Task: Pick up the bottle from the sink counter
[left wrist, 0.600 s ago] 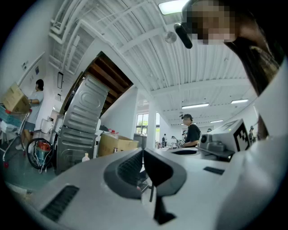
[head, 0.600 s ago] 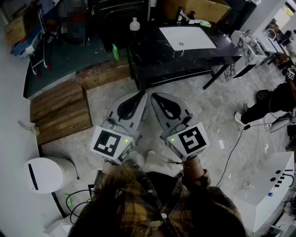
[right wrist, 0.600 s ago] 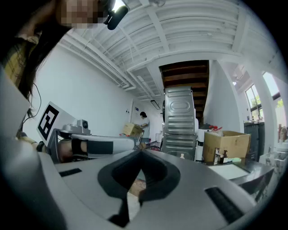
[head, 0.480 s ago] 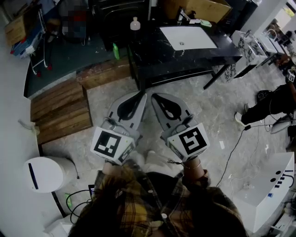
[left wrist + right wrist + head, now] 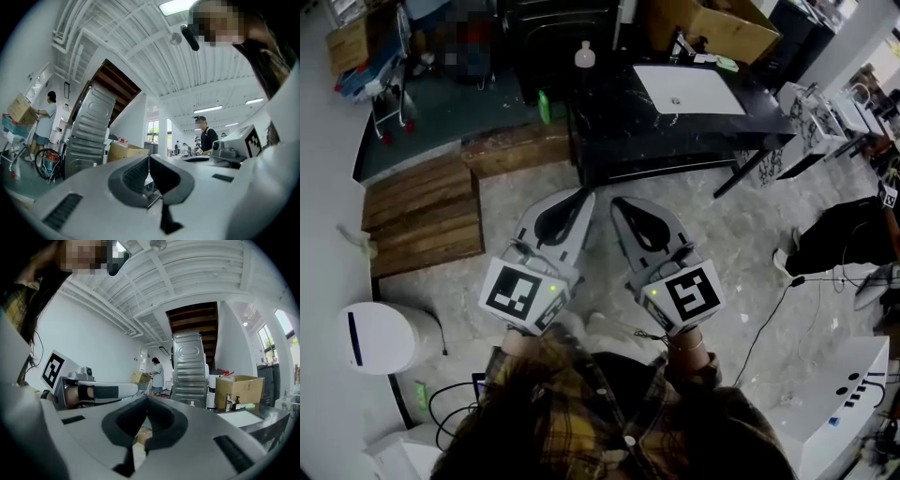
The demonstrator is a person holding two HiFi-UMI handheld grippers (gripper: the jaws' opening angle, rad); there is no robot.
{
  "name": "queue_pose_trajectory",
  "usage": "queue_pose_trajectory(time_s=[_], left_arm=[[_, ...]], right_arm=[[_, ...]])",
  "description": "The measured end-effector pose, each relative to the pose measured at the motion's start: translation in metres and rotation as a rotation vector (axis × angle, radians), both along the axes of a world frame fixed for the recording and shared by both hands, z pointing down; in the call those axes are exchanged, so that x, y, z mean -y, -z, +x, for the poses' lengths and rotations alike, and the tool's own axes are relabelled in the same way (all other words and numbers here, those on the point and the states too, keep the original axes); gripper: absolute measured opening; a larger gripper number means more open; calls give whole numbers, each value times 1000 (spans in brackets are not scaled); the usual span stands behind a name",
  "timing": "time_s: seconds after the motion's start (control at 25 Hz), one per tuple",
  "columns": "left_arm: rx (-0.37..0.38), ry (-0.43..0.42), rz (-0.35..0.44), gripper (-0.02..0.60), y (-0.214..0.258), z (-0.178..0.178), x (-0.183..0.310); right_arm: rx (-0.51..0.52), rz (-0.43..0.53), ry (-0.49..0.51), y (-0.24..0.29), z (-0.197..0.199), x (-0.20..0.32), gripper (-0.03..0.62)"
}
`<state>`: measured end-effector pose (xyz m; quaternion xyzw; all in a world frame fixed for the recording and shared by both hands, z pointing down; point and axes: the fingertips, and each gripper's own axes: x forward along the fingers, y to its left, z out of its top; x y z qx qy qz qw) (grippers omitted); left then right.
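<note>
Bottle [image 5: 584, 56] is small and pale, whitish with a narrower cap on top. It stands upright at the far left corner of the black sink counter [image 5: 675, 131], well apart from both of my tools.

Counting outward from my body, I have two grippers, one in each hand. Past them on the stone floor lie two wooden pallets [image 5: 427, 216], off to the left. To the left of the left gripper sits one white round bin [image 5: 380, 337]. One black counter stands ahead of the grippers and carries one white rectangular sink [image 5: 689, 89] toward its right side. I see just one pale bottle on that counter. One green container [image 5: 544, 106] stands down beside the counter's left end. One open cardboard box [image 5: 712, 28] sits behind the sink.

I hold both hands close in front of my waist, side by side, with the marker cubes facing up. The left gripper [image 5: 589, 191] and the right gripper [image 5: 614, 200] both point forward toward the counter, roughly level. Their tips lean in toward each other without touching. Each gripper's own view shows its jaws pressed together at the tips with nothing caught between them, so both are clenched and empty.
</note>
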<state>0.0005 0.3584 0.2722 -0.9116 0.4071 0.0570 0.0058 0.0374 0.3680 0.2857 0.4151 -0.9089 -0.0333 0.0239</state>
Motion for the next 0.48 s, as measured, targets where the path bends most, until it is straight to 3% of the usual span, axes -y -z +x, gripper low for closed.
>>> queue_pose_trajectory(time_s=[0.48], left_arm=[[18, 83, -6, 23, -10, 0, -16]], right_arm=[[46, -28, 40, -16, 15, -12, 17]])
